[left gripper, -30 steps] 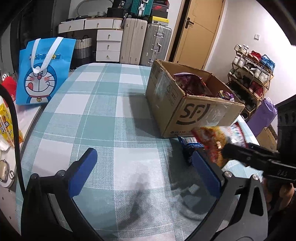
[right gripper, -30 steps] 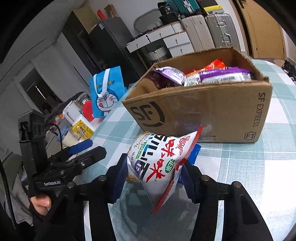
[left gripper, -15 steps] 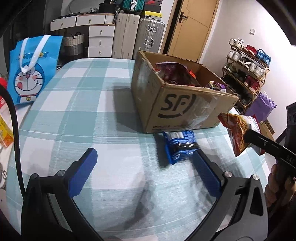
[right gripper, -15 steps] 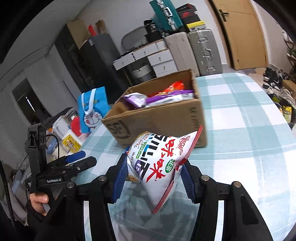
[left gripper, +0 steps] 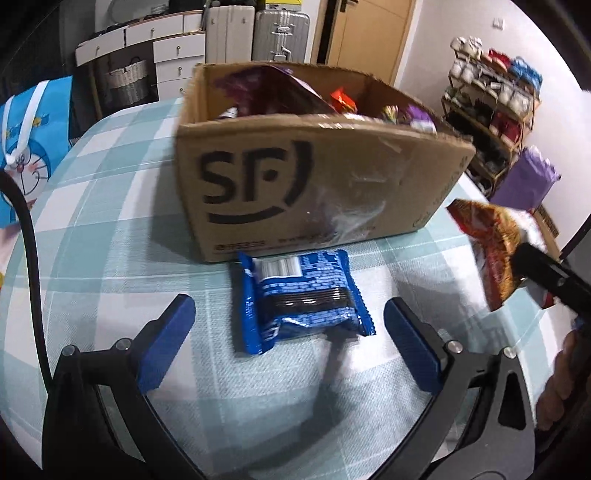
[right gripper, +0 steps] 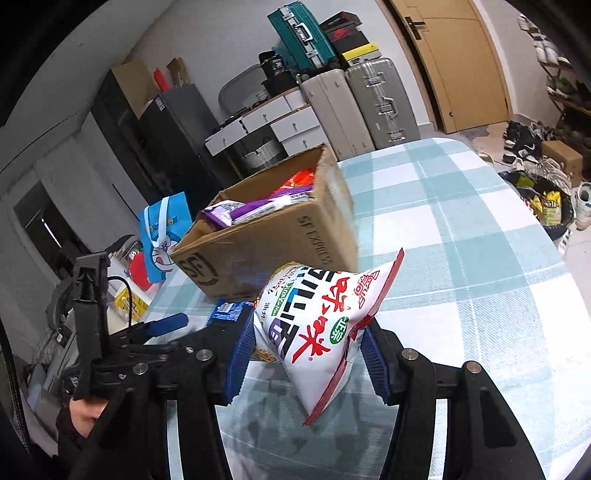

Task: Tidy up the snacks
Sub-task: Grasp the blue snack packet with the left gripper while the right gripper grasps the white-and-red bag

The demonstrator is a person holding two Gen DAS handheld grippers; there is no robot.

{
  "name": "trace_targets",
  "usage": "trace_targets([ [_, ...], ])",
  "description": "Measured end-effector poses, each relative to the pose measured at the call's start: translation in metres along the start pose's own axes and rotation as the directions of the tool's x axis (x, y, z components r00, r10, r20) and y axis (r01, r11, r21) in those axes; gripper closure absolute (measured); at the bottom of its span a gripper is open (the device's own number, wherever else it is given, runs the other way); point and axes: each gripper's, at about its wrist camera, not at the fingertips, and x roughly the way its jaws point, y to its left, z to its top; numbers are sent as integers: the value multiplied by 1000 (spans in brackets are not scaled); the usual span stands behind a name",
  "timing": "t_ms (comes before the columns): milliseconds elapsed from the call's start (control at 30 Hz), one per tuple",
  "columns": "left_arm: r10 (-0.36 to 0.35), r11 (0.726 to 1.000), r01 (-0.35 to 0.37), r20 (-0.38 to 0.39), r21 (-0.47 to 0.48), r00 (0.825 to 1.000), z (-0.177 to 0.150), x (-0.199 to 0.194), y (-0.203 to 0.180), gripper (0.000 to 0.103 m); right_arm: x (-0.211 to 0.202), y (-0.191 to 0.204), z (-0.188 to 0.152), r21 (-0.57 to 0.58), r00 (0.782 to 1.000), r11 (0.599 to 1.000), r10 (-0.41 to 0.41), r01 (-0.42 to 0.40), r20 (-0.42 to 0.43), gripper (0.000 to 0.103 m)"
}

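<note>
Spreading wide over the checked desk (left gripper: 110, 229), the left gripper (left gripper: 290, 325) has its blue fingers (left gripper: 166, 343) on either side of a blue cookie pack (left gripper: 303, 299) without touching it; the jaws have just been closing a little and nothing is pressed between them. That pack lies flat on the desk, just in front of the cardboard box (left gripper: 314, 184), close to the wall printed with the SF mark. The right gripper (right gripper: 306, 354) is clamped on a white snack bag (right gripper: 321, 328) with red and black lettering, its blue fingers (right gripper: 240, 350) pressing the bag's two sides and holding it clear of the desk, in front of the box and to its right. From the left wrist view the same bag shows its orange-red face at the right edge, off the box's right corner. The box stands open on the desk, with purple, red and orange packets (right gripper: 258, 206) piled inside up to its rim. A blue cartoon tote bag (left gripper: 33, 147) stands beyond the box's left side at the desk edge. Behind the box, past the desk, are white drawers (left gripper: 177, 55) and two suitcases (left gripper: 255, 33) by a wooden door
</note>
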Motion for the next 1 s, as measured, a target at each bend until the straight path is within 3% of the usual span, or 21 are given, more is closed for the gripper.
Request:
trace_targets([
  [233, 45, 997, -43, -23, 62, 999, 1, 17, -23, 20, -5, -12, -2, 28, 1000, 1000, -8, 8, 7, 48],
  [367, 52, 994, -50, -27, 93, 998, -1, 23, -31, 38, -7, -14, -2, 34, 1000, 999, -9, 9, 8, 48],
  [400, 57, 993, -55, -19, 101, 998, -2, 23, -33, 48, -7, -14, -3, 32, 1000, 999, -12, 11, 9, 48],
  [467, 38, 994, -36, -22, 102, 999, -2, 24, -37, 56, -8, -13, -3, 31, 1000, 999, -10, 10, 8, 48],
  [567, -9, 996, 11, -20, 94, 1000, -4, 22, -36, 57, -7, -13, -3, 33, 1000, 999, -9, 9, 10, 48],
  [1000, -70, 995, 69, 10, 69, 997, -15, -1, -32, 57, -3, -9, -2, 25, 1000, 1000, 1, -2, 10, 48],
])
